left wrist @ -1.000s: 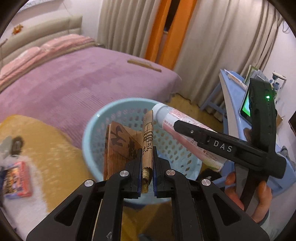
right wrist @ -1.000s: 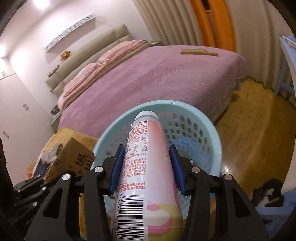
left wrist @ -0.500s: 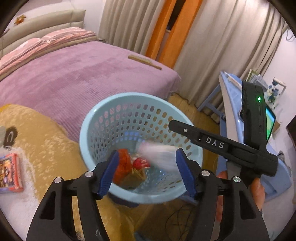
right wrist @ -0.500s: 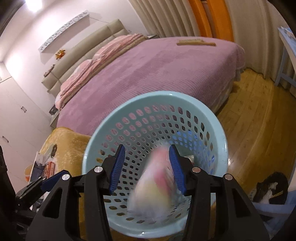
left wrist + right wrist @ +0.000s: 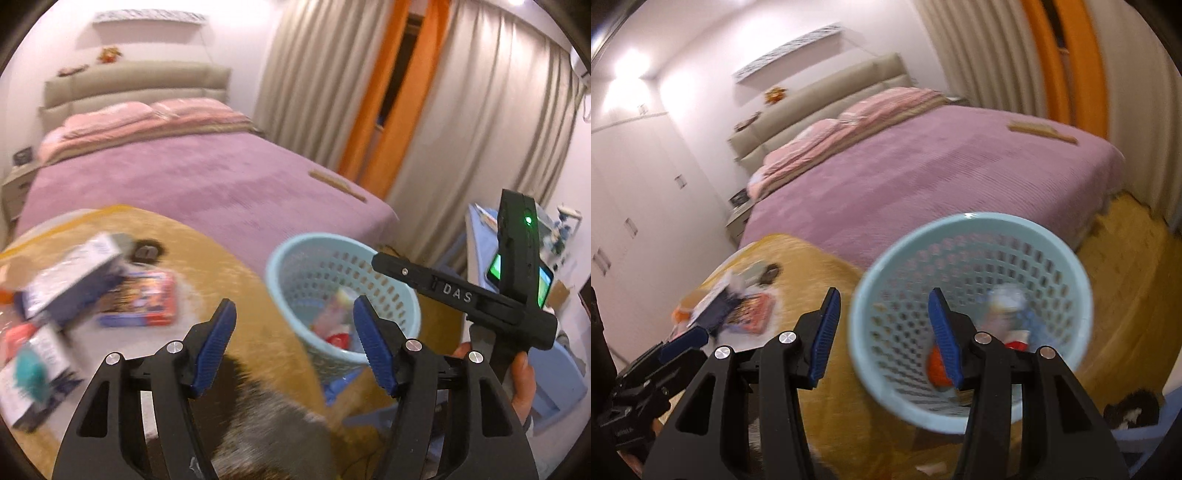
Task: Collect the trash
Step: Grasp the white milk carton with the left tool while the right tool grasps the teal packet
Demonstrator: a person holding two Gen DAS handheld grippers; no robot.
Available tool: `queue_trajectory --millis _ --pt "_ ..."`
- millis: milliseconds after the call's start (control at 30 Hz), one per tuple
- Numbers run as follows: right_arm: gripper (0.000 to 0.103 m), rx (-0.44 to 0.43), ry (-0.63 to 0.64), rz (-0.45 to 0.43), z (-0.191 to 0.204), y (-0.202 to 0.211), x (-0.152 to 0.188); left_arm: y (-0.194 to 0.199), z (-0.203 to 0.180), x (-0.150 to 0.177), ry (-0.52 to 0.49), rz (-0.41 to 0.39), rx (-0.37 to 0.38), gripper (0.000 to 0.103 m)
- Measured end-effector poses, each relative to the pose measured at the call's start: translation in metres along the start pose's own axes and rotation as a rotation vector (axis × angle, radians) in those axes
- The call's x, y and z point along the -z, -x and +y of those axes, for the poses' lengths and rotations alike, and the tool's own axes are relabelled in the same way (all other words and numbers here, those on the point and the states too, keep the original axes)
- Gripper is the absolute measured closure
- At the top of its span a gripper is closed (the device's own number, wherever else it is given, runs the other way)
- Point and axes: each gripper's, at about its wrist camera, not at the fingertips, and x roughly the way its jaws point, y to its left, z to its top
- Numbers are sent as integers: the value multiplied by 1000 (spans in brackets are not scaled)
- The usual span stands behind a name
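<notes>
The pale blue perforated basket [image 5: 971, 314] stands at the foot of the bed, beside the rounded yellow rug [image 5: 236, 280], and it holds the collected trash [image 5: 1008, 314]: a pink and white bottle lying against the inner wall, something red and white below it, and an orange lump near the bottom, all blurred. In the left wrist view the same basket [image 5: 343, 295] sits right of centre with the pink bottle and a red item visible inside. The left tongs [image 5: 291, 345] hang above the rug's edge with their blue pads apart and widening, nothing between them. The right tongs [image 5: 882, 332] are also apart and empty; their right pad lies in front of the basket's interior and their left pad over the rug. The right tongs appear in the left view as a black body marked "DAS" with a green light, gripped by a hand [image 5: 517, 373] low on the right. On the rug to the left lies more litter: a blue and white box [image 5: 70, 280], a flat red packet [image 5: 144, 299] just beside it, and another box [image 5: 33, 373] nearer the camera. Behind everything stretches the purple bed [image 5: 207, 181] with pink pillows, and beige and orange curtains [image 5: 402, 92] hang to the right.
</notes>
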Motion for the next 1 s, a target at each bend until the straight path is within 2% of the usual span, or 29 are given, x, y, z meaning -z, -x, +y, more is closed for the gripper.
queue_trajectory --millis 100,267,433,600,767,1000 --pt "57 -43 76 2 37 -2 3 29 22 4 38 -49 -48 39" --pt "56 -86 188 32 94 -18 15 74 73 12 103 -104 -205 39" --pt "55 -113 232 90 135 -49 33 104 141 31 234 -104 -328 39" --pt "55 -122 297 114 165 -75 54 119 205 50 359 -73 -395 39" --pt "55 -134 326 130 175 -89 67 110 242 61 419 -13 -363 40" --pt "55 -143 304 146 170 -94 70 94 234 65 384 14 -272 41"
